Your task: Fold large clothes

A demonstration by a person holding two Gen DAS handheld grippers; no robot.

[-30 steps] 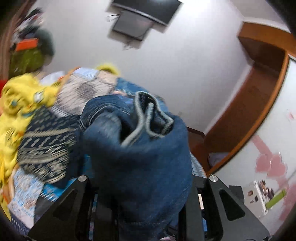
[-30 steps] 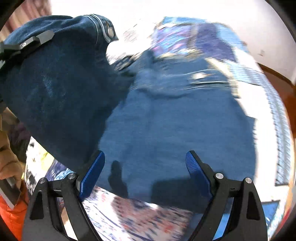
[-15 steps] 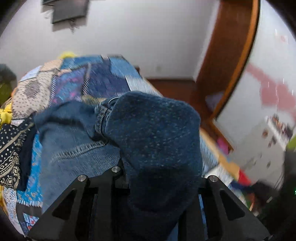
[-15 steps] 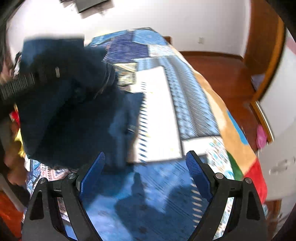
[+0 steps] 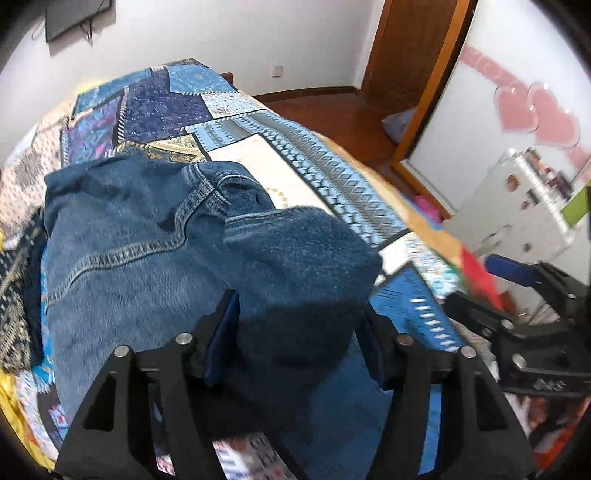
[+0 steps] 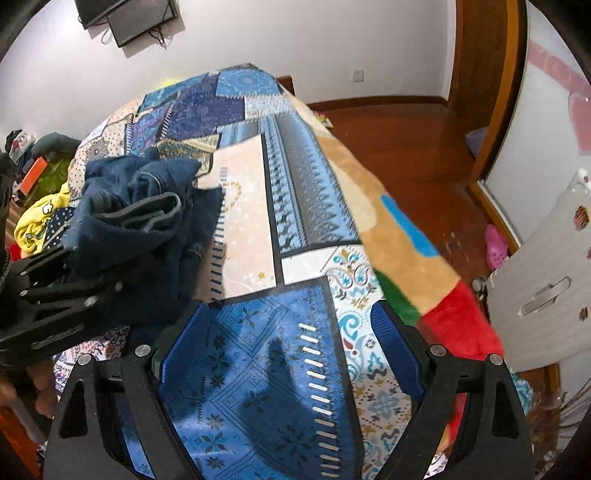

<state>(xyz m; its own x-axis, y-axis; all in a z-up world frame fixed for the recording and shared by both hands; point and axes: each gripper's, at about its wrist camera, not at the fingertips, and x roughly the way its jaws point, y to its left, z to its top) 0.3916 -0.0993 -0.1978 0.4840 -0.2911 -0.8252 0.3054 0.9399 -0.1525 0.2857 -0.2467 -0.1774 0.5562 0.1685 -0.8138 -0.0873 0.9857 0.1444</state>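
A pair of dark blue jeans (image 5: 140, 236) lies folded on the patchwork bedspread (image 5: 258, 147). My left gripper (image 5: 299, 332) is over its near right end; a thick fold of denim fills the gap between the spread fingers, and the jaws look open around it. In the right wrist view the jeans (image 6: 147, 221) sit bunched at the left with the left gripper (image 6: 55, 295) against them. My right gripper (image 6: 288, 347) is open and empty above the blue patterned patch of the bedspread (image 6: 251, 369), to the right of the jeans.
The bed's right edge (image 6: 424, 266) drops to a wooden floor (image 6: 406, 147). A white cabinet (image 6: 546, 295) and a mirrored door (image 5: 498, 110) stand to the right. Yellow and patterned clothes (image 6: 40, 218) lie piled at the left. A screen (image 6: 140, 18) hangs on the far wall.
The left gripper has swung the jeans over and lowered them onto the bed, and its jaws have spread. The right gripper has moved right, off the jeans.
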